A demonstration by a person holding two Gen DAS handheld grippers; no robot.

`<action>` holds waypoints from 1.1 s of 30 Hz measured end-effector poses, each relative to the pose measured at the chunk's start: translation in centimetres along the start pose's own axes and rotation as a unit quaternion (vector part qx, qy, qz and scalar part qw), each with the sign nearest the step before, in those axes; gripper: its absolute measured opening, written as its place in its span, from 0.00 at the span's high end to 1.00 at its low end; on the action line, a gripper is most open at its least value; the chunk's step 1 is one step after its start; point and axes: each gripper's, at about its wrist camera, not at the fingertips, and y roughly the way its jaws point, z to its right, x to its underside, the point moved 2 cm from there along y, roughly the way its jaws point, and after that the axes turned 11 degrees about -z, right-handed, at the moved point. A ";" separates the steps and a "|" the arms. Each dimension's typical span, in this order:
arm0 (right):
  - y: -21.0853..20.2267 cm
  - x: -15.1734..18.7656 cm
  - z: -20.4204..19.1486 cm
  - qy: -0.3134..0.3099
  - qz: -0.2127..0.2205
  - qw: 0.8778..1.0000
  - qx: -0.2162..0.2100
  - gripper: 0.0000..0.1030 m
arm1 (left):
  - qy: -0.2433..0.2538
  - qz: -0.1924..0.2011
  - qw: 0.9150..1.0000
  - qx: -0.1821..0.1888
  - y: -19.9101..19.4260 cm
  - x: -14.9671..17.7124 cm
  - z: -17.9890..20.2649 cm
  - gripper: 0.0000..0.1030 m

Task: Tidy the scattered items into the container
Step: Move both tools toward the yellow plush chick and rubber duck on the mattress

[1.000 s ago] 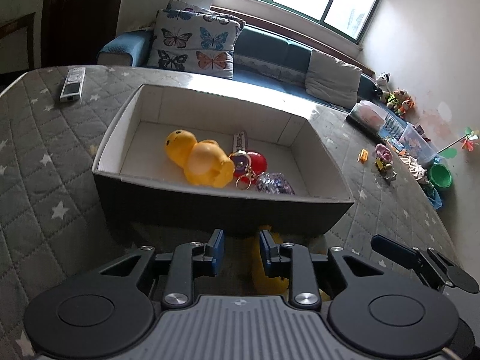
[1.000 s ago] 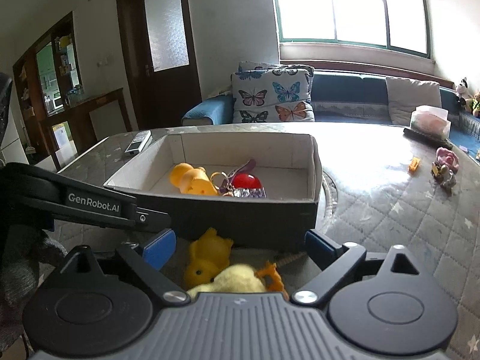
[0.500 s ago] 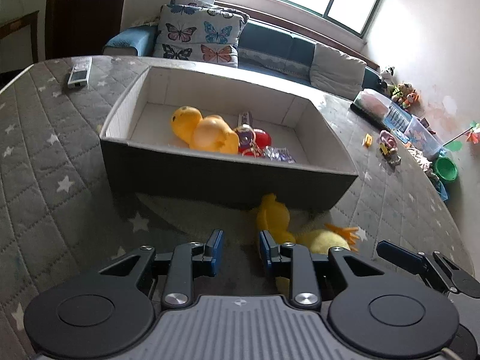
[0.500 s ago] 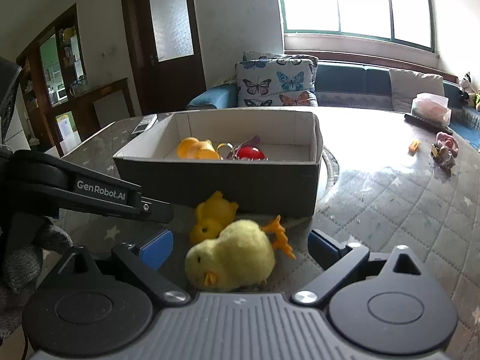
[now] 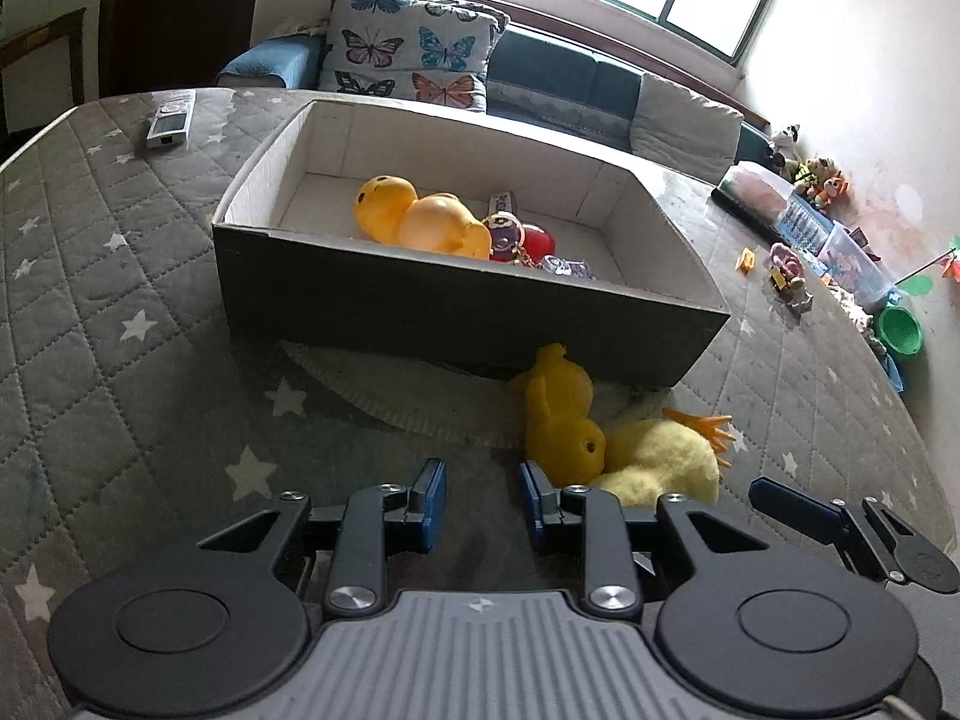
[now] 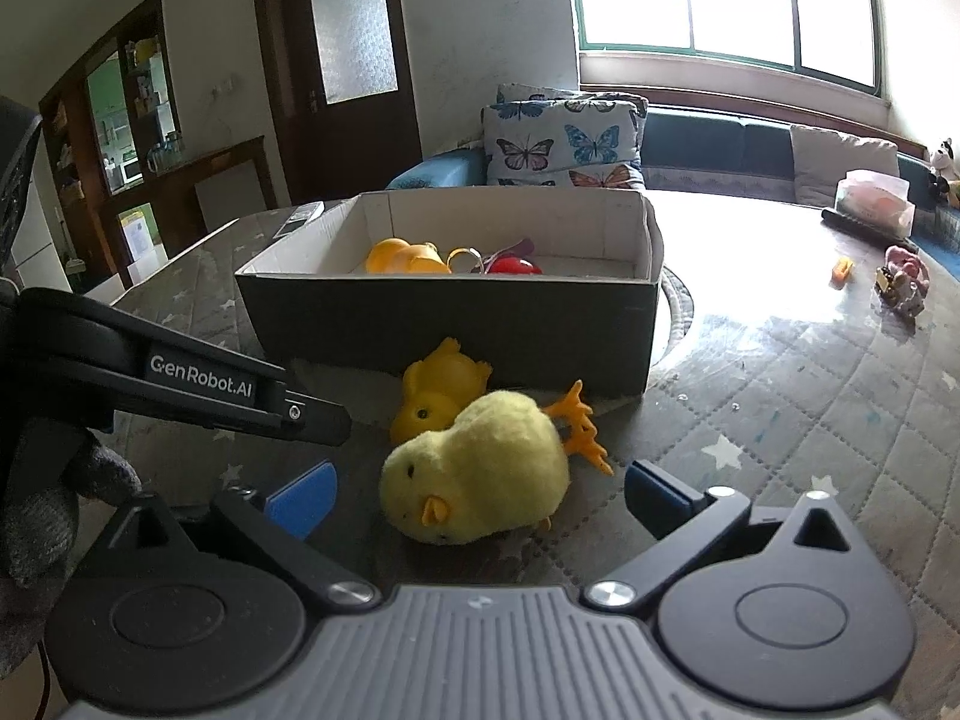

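A dark cardboard box (image 5: pixel 456 312) (image 6: pixel 456 324) stands on the quilted table and holds a yellow rubber duck (image 5: pixel 420 219), a red ball (image 5: pixel 537 240) and a keychain. In front of it lie a small yellow rubber duck (image 5: pixel 561 414) (image 6: pixel 441 390) and a fluffy yellow plush chick (image 5: pixel 666 462) (image 6: pixel 486 474), touching each other. My right gripper (image 6: pixel 477 495) is open wide, its fingers either side of the chick. My left gripper (image 5: pixel 480 498) is open by a narrow gap and empty, just left of the small duck.
A remote control (image 5: pixel 171 120) lies at the table's far left. Small toys (image 5: pixel 786 276) (image 6: pixel 900 282) and an orange piece (image 6: pixel 843 269) lie at the right. A round mat (image 5: pixel 420 402) sits under the box. A sofa with butterfly cushions (image 6: pixel 564 144) stands behind.
Both grippers have pulled back from the box and dropped lower. The plush chick and small duck now show fully. The right gripper's open fingers now flank the chick.
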 end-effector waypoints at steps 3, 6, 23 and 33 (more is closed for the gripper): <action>0.1 0.1 0.2 0.003 -0.002 1.000 0.001 0.00 | -0.001 -0.003 1.000 0.001 0.1 0.1 0.1 0.71; 0.0 0.1 0.7 0.009 -0.001 1.000 0.003 0.00 | -0.004 -0.003 1.000 0.005 0.0 0.2 0.0 0.71; 1.4 -0.3 1.1 -0.021 0.002 0.999 -0.027 0.00 | 0.001 -0.017 1.000 0.012 0.5 0.7 0.4 0.71; 0.6 0.4 -0.1 -0.042 0.001 0.998 -0.051 0.00 | 0.003 -0.029 1.000 0.008 1.1 0.8 0.3 0.71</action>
